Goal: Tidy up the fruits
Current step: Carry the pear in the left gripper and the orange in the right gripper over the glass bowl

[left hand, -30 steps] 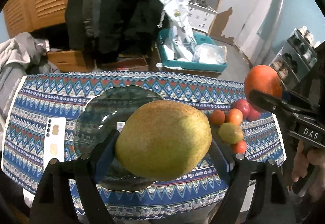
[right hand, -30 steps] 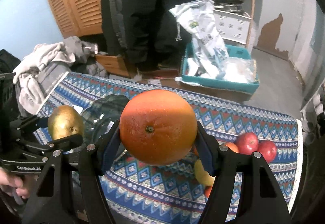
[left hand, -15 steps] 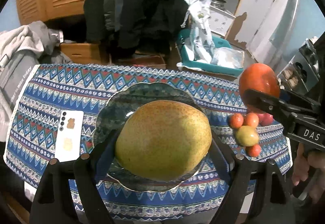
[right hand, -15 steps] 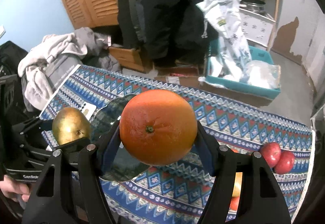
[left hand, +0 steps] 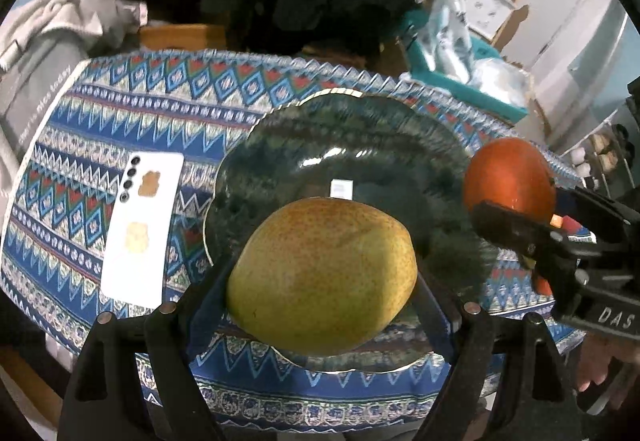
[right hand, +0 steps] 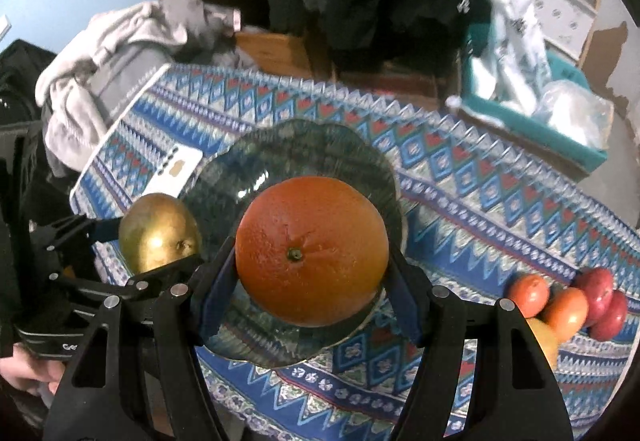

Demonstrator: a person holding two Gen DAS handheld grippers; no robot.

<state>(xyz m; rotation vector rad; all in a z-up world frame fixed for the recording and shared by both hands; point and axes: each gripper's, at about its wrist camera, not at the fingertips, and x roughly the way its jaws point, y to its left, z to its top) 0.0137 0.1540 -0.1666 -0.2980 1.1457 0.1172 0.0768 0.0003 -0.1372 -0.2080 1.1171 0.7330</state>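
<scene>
We find the plate (right hand: 362,161) lying on the tablecloth (right hand: 500,209), with the phone (left hand: 140,225) flat on the cloth just to its left. Above the plate, the left gripper (left hand: 320,281) clasps the pear (left hand: 322,275) and, to its right, the right gripper (right hand: 312,261) clasps the orange (right hand: 312,251). We see a cluster of small fruits (right hand: 568,305) on the cloth, well to the right of the plate. Behind the table stands a bin (right hand: 560,129) with bags in it; clothes (right hand: 116,53) lie heaped behind its left corner.

Dim indoor light, motion blur on the glass plate (left hand: 360,129) (small glare spots), fisheye-bent dark edges.
</scene>
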